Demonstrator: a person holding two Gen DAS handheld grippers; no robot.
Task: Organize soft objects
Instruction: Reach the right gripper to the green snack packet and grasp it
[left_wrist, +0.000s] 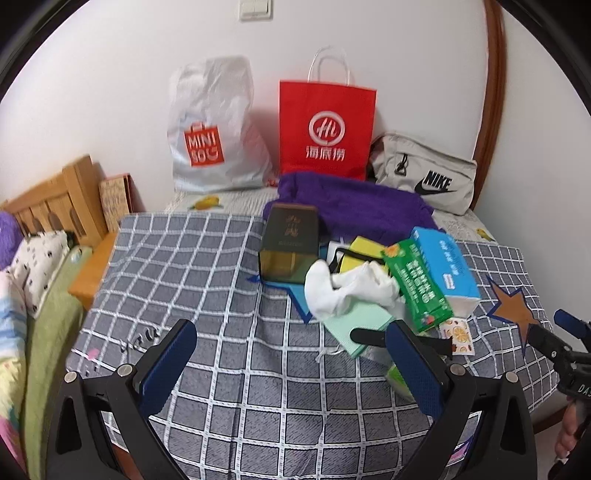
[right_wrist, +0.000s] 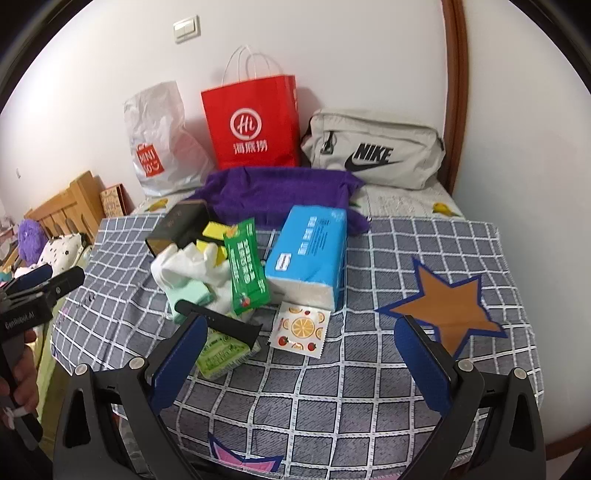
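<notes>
A pile of items lies on a grey checked blanket (left_wrist: 207, 266): a white sock (left_wrist: 343, 288), a mint green cloth (left_wrist: 358, 325), a blue tissue pack (left_wrist: 447, 262), a green packet (left_wrist: 417, 284), yellow sponges (left_wrist: 362, 251), a dark box (left_wrist: 290, 240) and a purple fleece (left_wrist: 354, 203). My left gripper (left_wrist: 291, 332) is open and empty, hovering near the front of the pile. My right gripper (right_wrist: 301, 332) is open and empty above the blanket, just in front of a fruit-print packet (right_wrist: 299, 328). A black strap (right_wrist: 218, 321) lies over a green tissue pack (right_wrist: 218, 354).
Against the back wall stand a white Miniso bag (left_wrist: 207, 133), a red paper bag (left_wrist: 325, 129) and a grey Nike pouch (left_wrist: 424, 173). A wooden headboard (left_wrist: 55, 199) and pillows (left_wrist: 37, 266) are at the left. A brown star patch (right_wrist: 447, 302) marks the blanket's right side.
</notes>
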